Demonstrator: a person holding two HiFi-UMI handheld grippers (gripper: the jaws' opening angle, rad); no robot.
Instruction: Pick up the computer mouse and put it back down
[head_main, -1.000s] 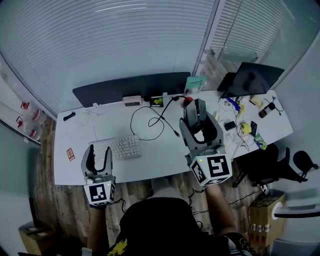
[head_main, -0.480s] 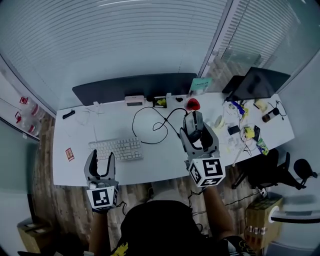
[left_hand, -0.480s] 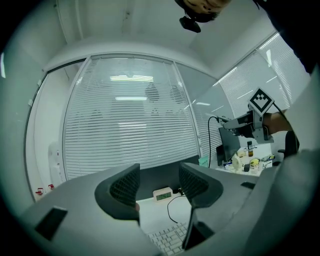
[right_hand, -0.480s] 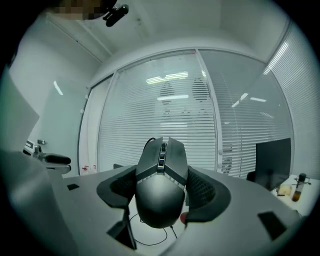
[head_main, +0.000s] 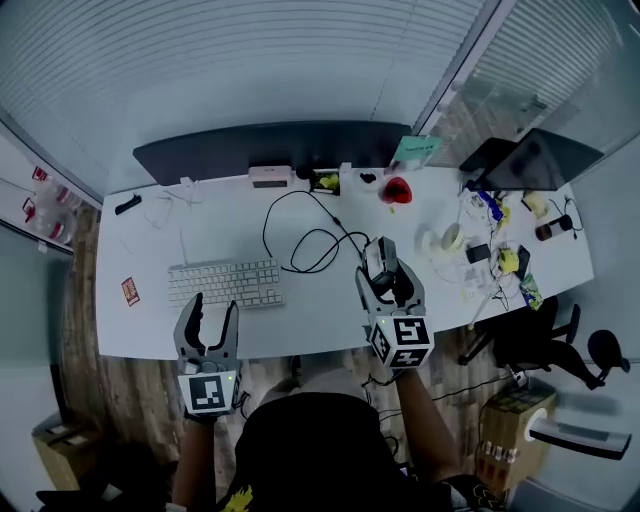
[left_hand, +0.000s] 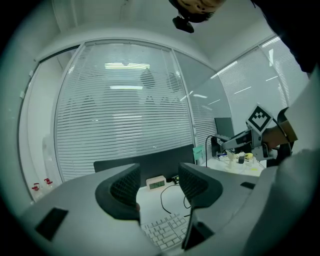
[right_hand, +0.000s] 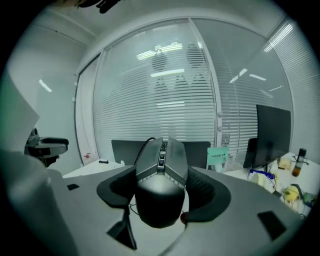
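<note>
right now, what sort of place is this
Most likely an office: a white desk with a keyboard and a monitor, a swivel chair beside it, and glass walls with blinds behind.

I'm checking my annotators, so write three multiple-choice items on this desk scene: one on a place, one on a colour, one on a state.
1. Where is the mouse? A on the floor; B between the right gripper's fingers; C on a shelf.
2. The keyboard is: A white; B red; C black.
3. The left gripper is: A shut on a cable; B open, empty; C shut on a cup.
Answers: B, its fingers clamp the mouse's sides; A, pale keys and case; B, nothing sits between its fingers.
</note>
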